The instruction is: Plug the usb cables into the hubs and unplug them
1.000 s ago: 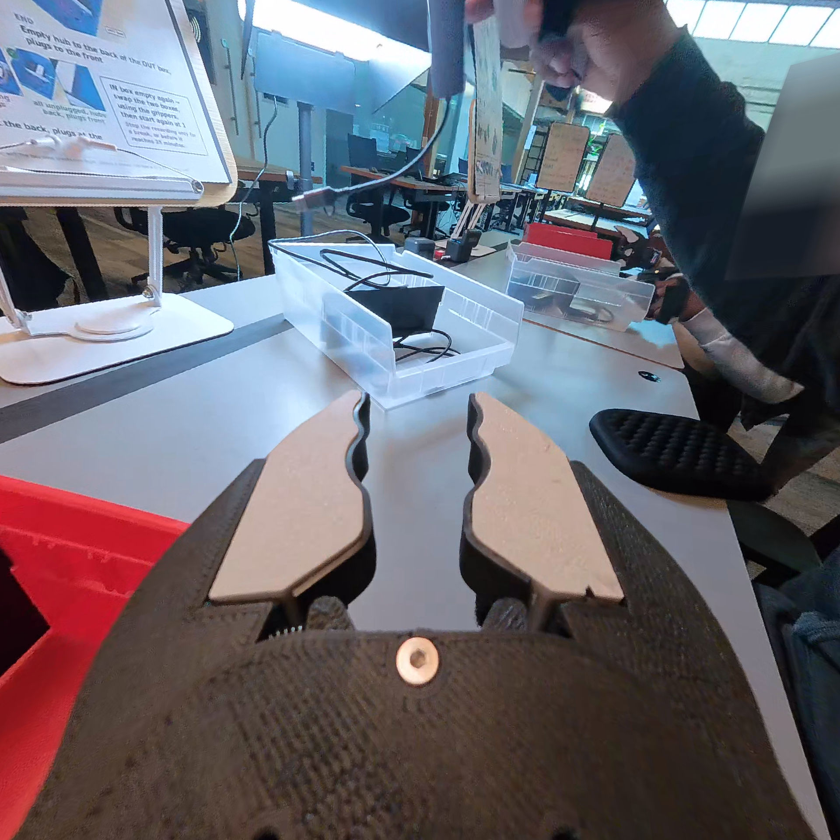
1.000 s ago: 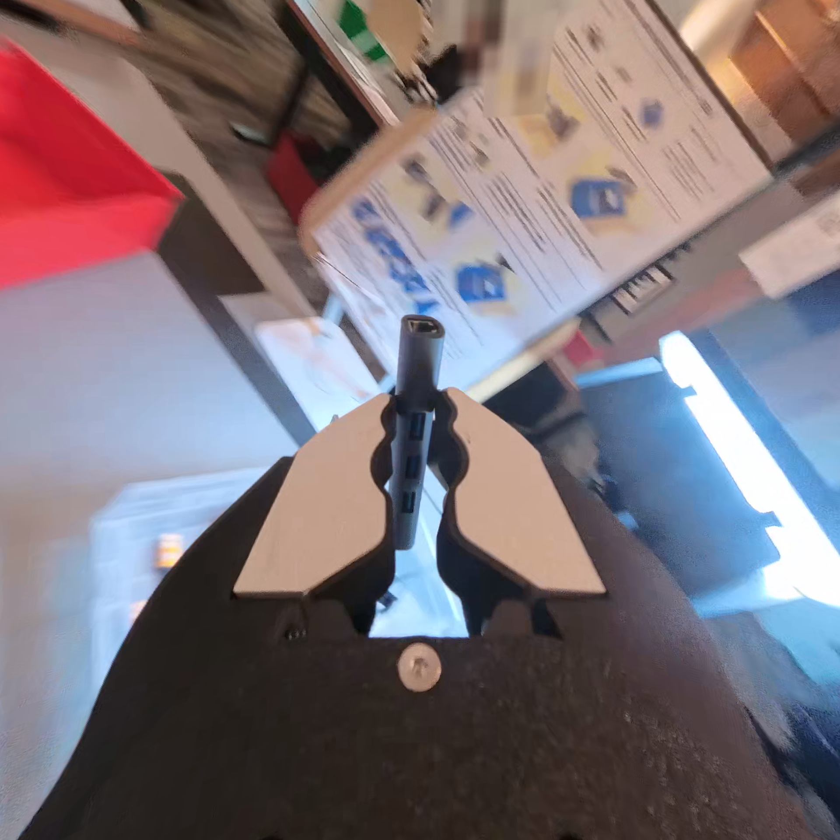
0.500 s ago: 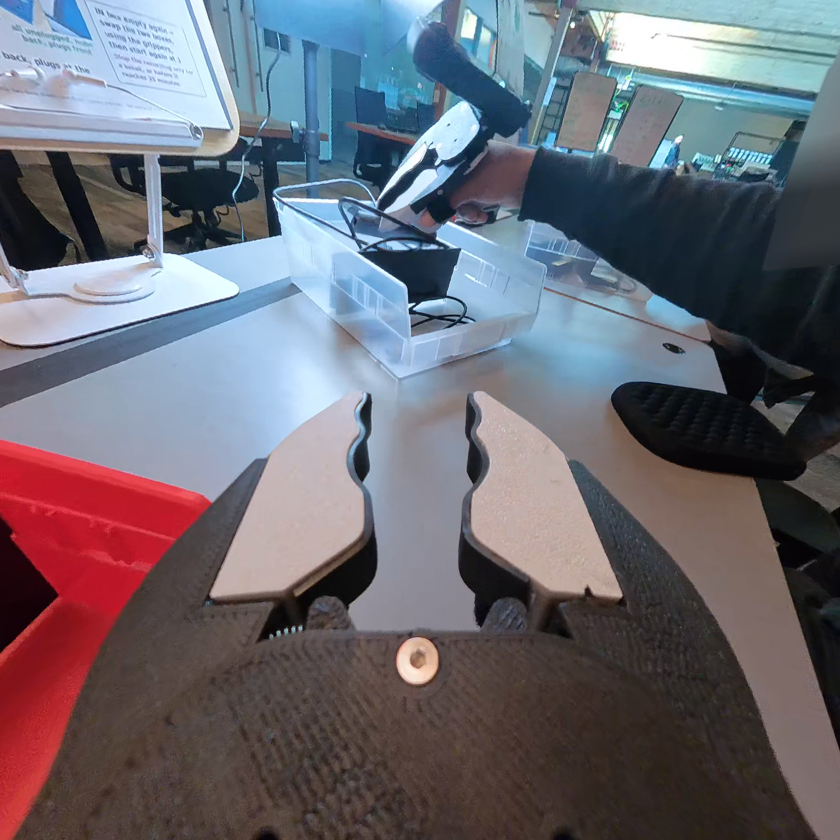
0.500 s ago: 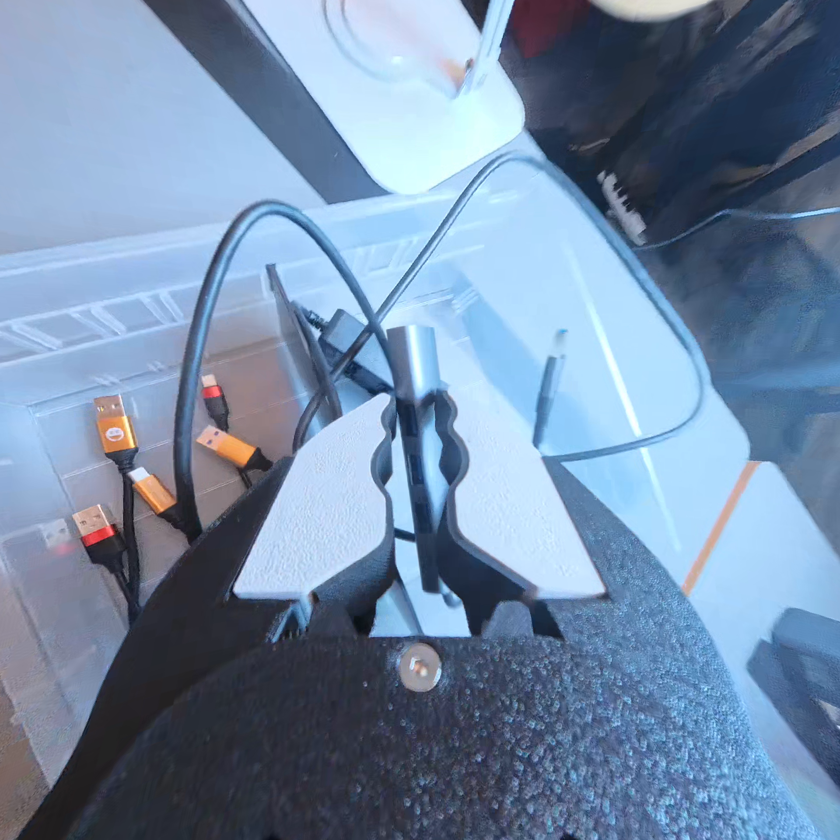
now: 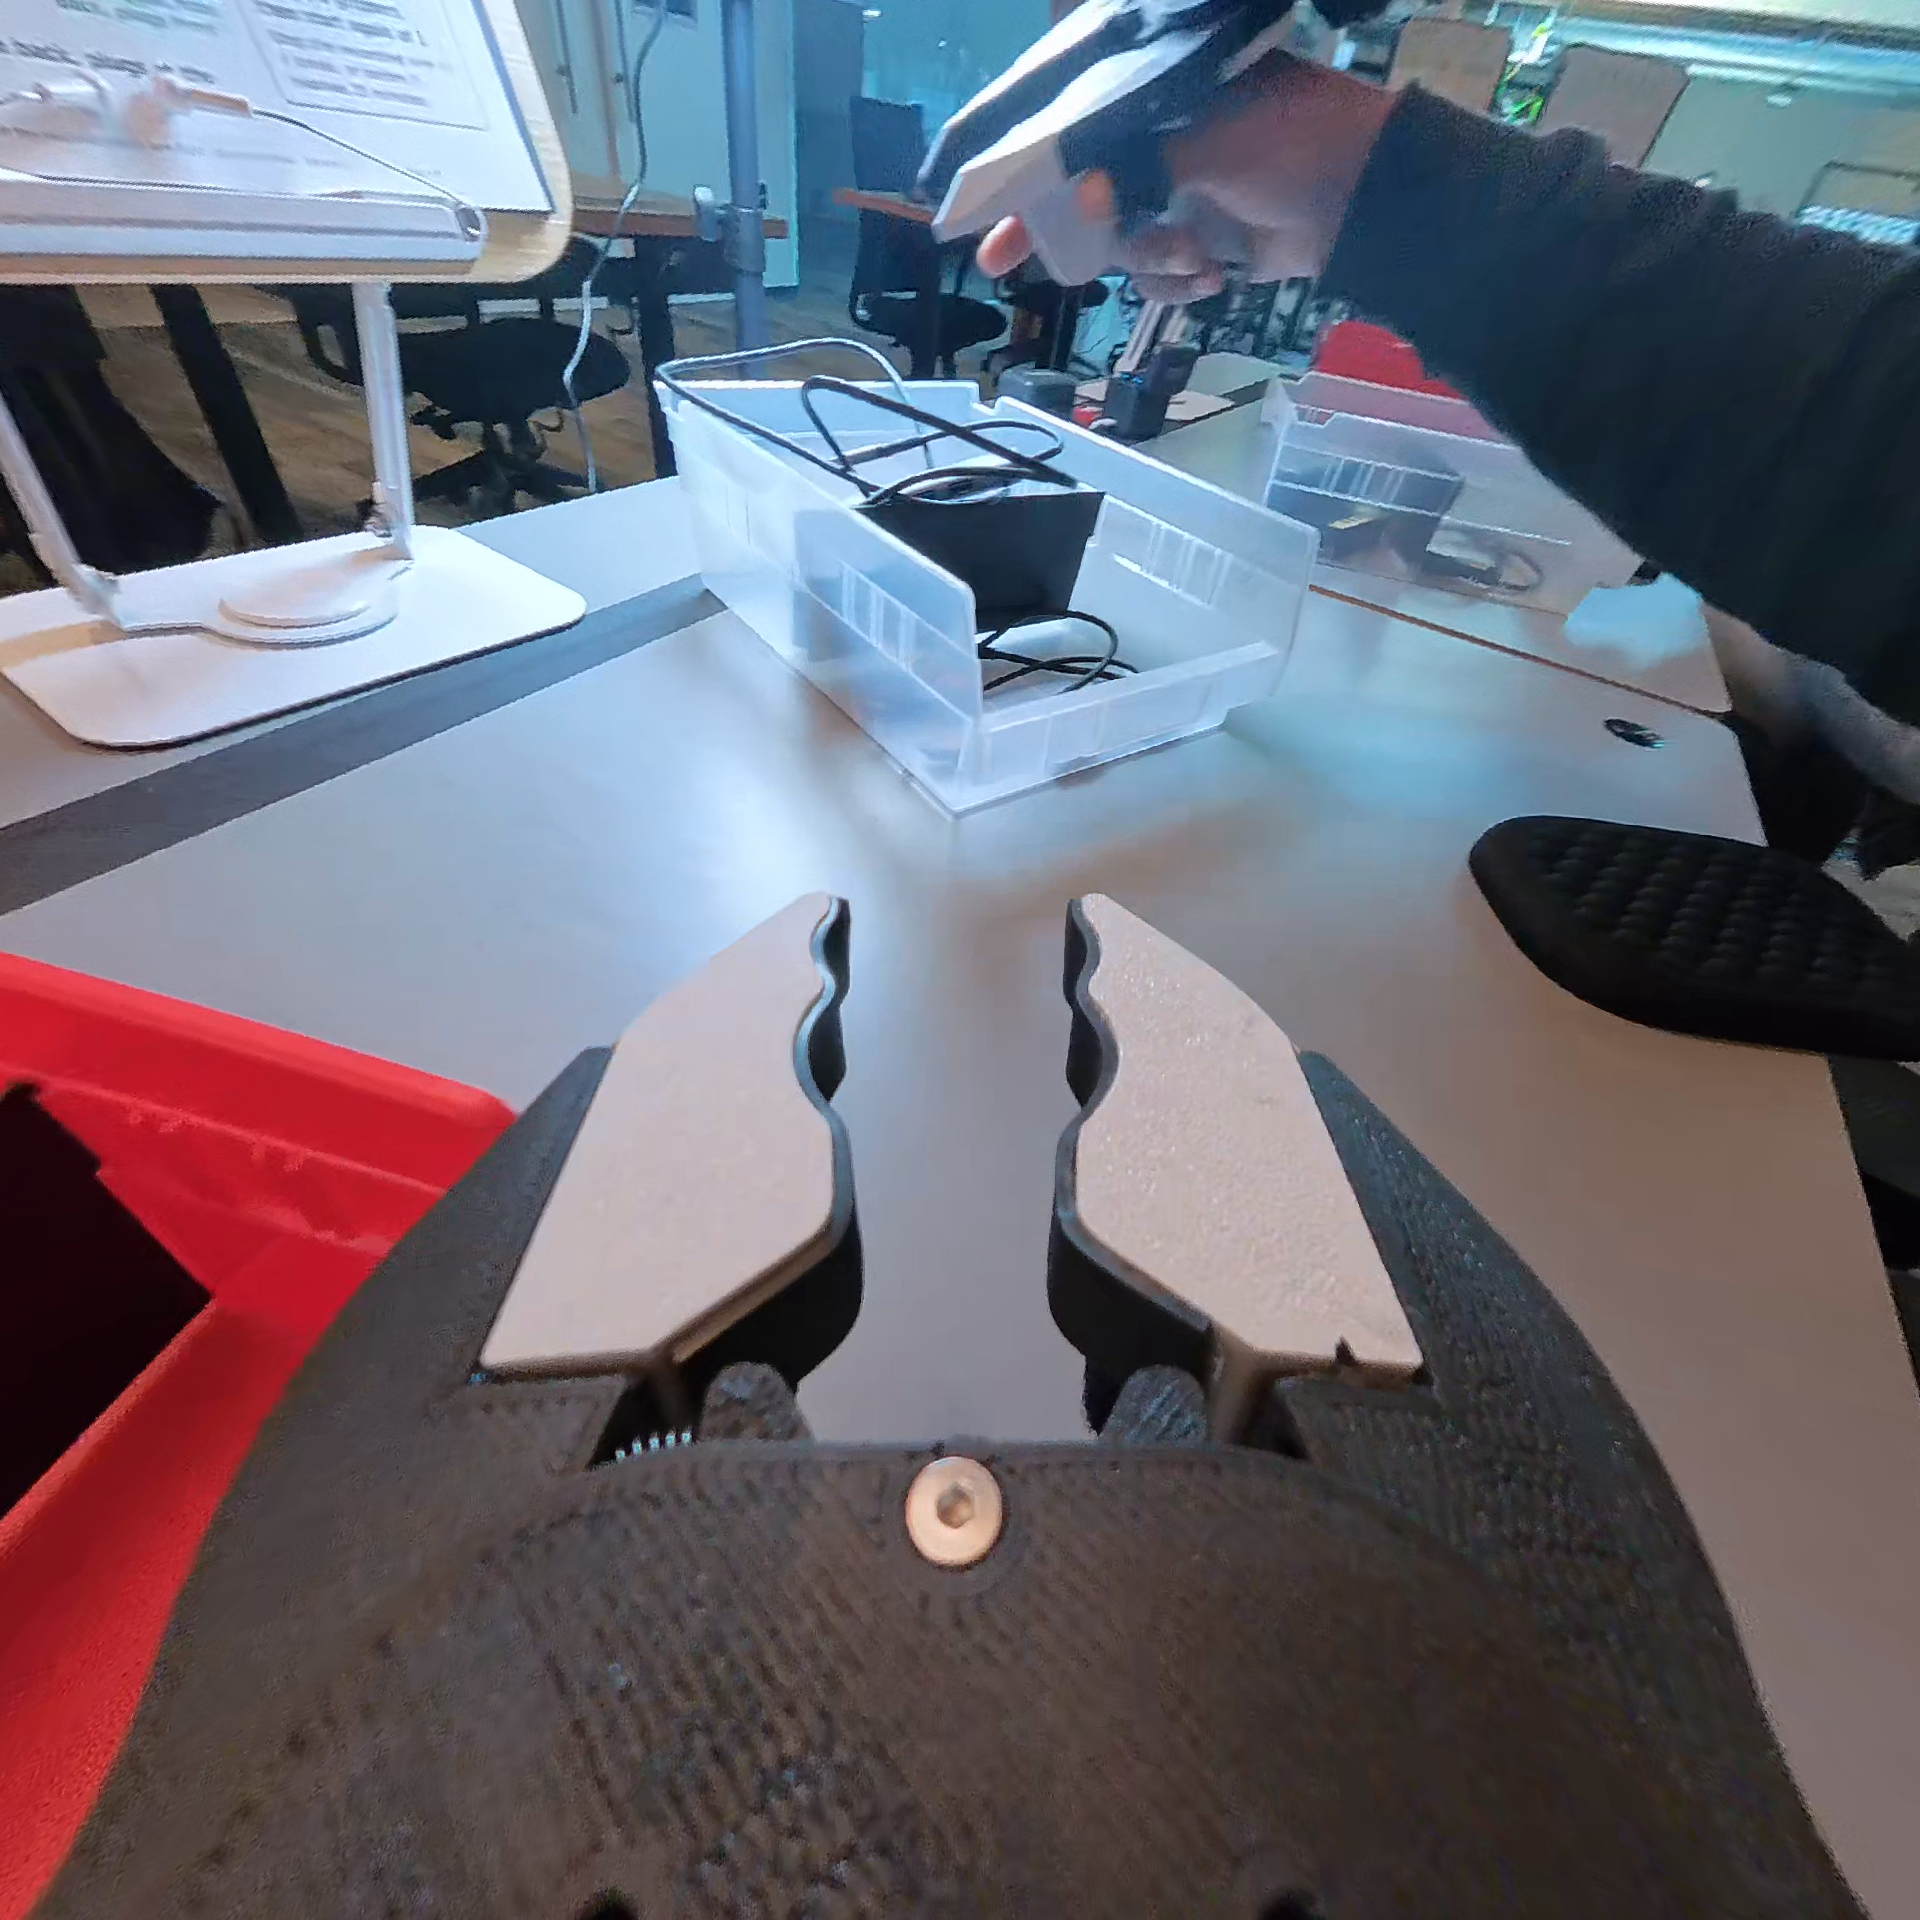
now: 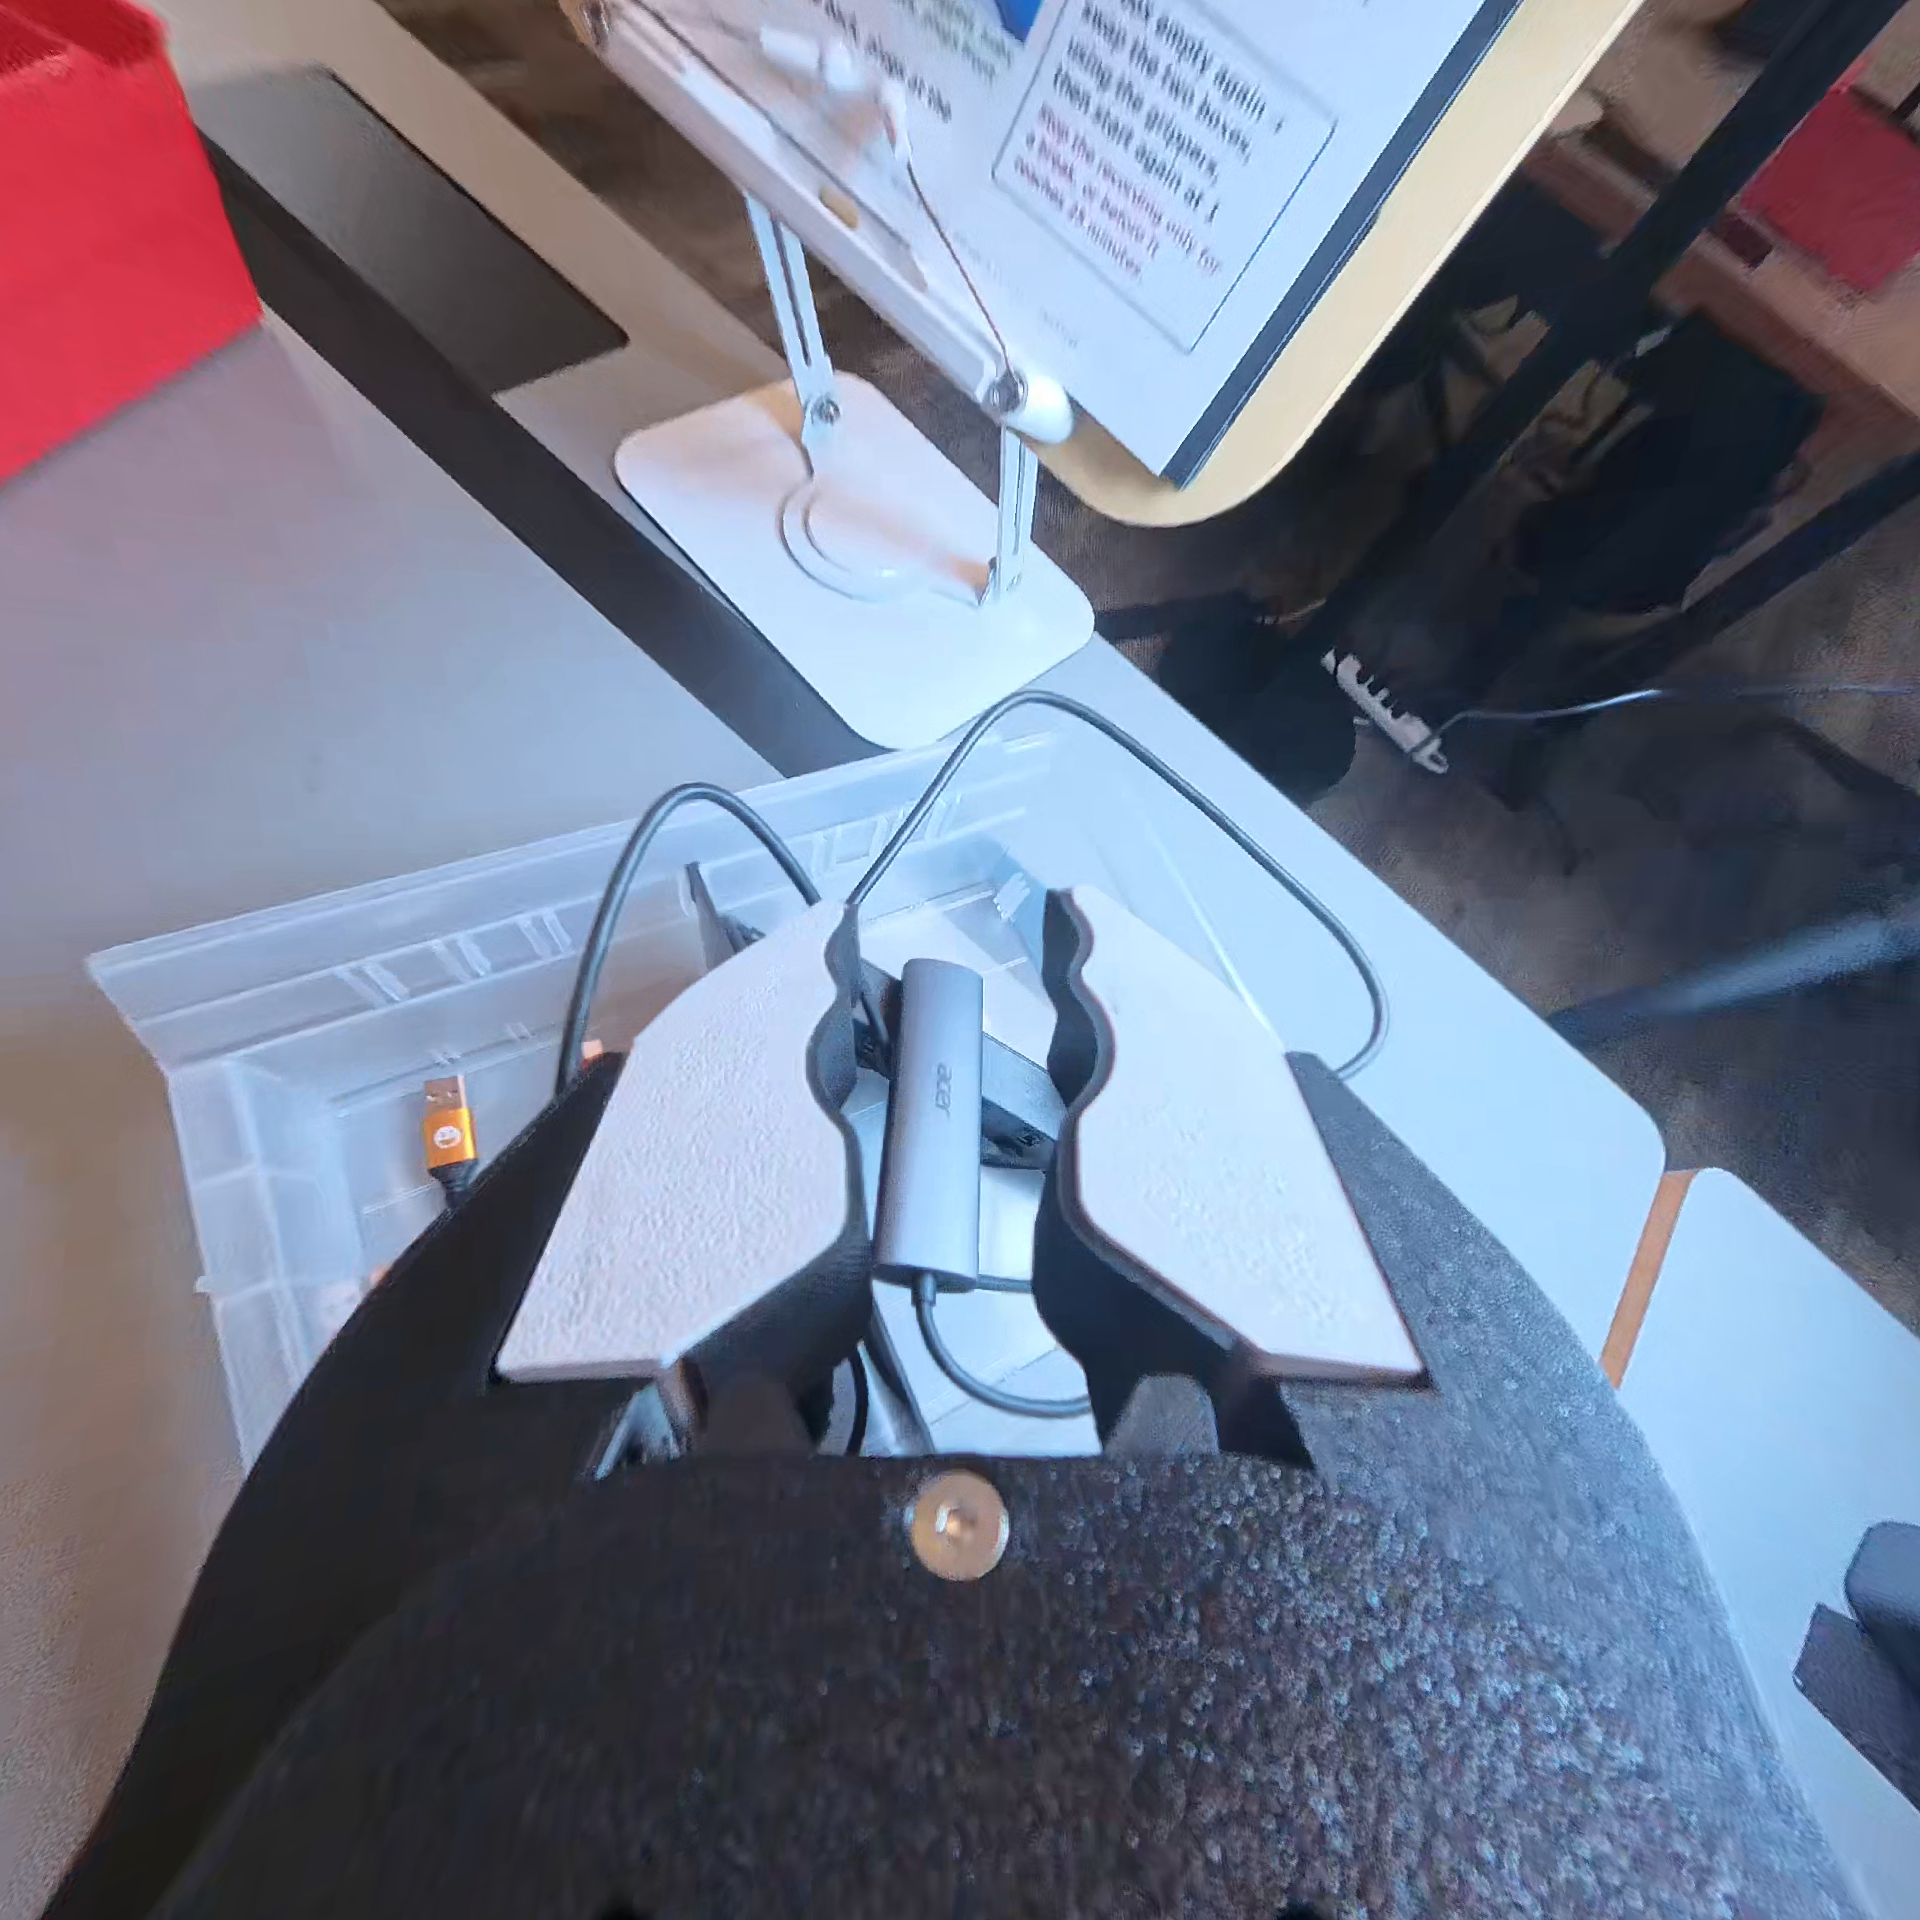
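Note:
My left gripper [image 5: 954, 914] is open and empty, low over the grey table [image 5: 623, 883]. A clear plastic bin [image 5: 883, 623] with a black divider and black cables stands ahead of it. A hand [image 5: 1195, 208] holds my right gripper above that bin. In the right wrist view my right gripper [image 6: 951, 914] is open over the same bin [image 6: 312, 987]. A grey USB hub [image 6: 930, 1112] lies inside the bin below the gap between the jaws, free of both. Its black cable [image 6: 1299, 904] loops over the bin's rim. An orange USB plug [image 6: 447, 1127] lies in the bin's left part.
A white stand [image 5: 291, 623] with an instruction sheet is at the table's back left; it also shows in the right wrist view [image 6: 862, 582]. A red bin [image 5: 156, 1143] is by my left gripper. A black padded armrest [image 5: 1704, 935] is at right. A second clear bin [image 5: 1382, 478] stands farther back. One gripper's finger ends stand about 35 cm off the other's. The right tips stand about 20 cm off the orange USB plug [image 6: 447, 1127].
My right gripper brought the hub down from the air into the clear bin, then opened and let it go. My left gripper stayed open in about the same place.

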A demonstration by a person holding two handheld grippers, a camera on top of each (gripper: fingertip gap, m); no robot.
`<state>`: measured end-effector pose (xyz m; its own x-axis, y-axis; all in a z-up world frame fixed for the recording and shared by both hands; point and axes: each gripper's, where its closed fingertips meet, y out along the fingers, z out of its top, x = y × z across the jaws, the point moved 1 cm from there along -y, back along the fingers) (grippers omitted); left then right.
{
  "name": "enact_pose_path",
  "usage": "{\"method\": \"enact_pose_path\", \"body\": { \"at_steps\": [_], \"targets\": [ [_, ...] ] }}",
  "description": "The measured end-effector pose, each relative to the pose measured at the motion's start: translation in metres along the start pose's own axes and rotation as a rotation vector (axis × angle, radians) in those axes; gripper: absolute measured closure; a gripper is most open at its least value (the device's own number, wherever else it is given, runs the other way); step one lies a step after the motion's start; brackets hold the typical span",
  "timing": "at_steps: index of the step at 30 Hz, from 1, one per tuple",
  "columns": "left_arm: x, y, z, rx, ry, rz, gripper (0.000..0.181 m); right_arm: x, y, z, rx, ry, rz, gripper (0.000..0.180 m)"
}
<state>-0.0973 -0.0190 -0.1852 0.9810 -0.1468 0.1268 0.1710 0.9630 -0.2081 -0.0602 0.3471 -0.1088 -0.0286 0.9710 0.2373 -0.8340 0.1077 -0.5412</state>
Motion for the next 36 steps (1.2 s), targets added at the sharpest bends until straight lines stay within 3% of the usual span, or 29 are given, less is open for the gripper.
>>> {"method": "enact_pose_path", "body": {
  "at_steps": [7, 10, 15, 17, 18, 20, 21, 25, 33, 36],
  "targets": [
    [-0.036, -0.039, 0.007, -0.192, 0.062, 0.171, 0.129, -0.070, -0.041, -0.026, 0.115, -0.037, 0.007, 0.120],
    [-0.062, -0.070, -0.010, -0.397, 0.127, 0.275, 0.126, -0.118, -0.043, -0.066, -0.024, -0.151, 0.055, 0.123],
    [-0.094, -0.106, -0.090, -0.953, 0.217, 0.288, 0.120, -0.166, -0.024, -0.133, -0.382, -0.421, 0.131, 0.123],
    [-0.108, -0.104, -0.110, -1.069, 0.303, 0.296, 0.127, -0.170, -0.008, -0.148, -0.486, -0.469, 0.165, 0.122],
    [-0.106, -0.098, -0.115, -1.078, 0.333, 0.238, 0.144, -0.173, -0.001, -0.153, -0.539, -0.480, 0.193, 0.123],
    [-0.105, -0.079, -0.112, -1.028, 0.390, 0.213, 0.153, -0.174, 0.015, -0.149, -0.537, -0.537, 0.170, 0.141],
    [-0.106, -0.073, -0.110, -1.030, 0.430, 0.227, 0.153, -0.176, 0.018, -0.148, -0.554, -0.567, 0.154, 0.150],
    [-0.096, -0.044, -0.104, -1.013, 0.536, 0.195, 0.153, -0.196, 0.018, -0.142, -0.509, -0.611, 0.176, 0.149],
    [-0.049, 0.036, -0.091, -0.927, 0.782, -0.004, 0.151, -0.273, -0.031, -0.152, -0.386, -0.703, 0.250, 0.150],
    [-0.054, 0.050, -0.072, -0.849, 0.825, 0.097, 0.142, -0.303, -0.055, -0.146, -0.293, -0.690, 0.232, 0.146]
  ]
}}
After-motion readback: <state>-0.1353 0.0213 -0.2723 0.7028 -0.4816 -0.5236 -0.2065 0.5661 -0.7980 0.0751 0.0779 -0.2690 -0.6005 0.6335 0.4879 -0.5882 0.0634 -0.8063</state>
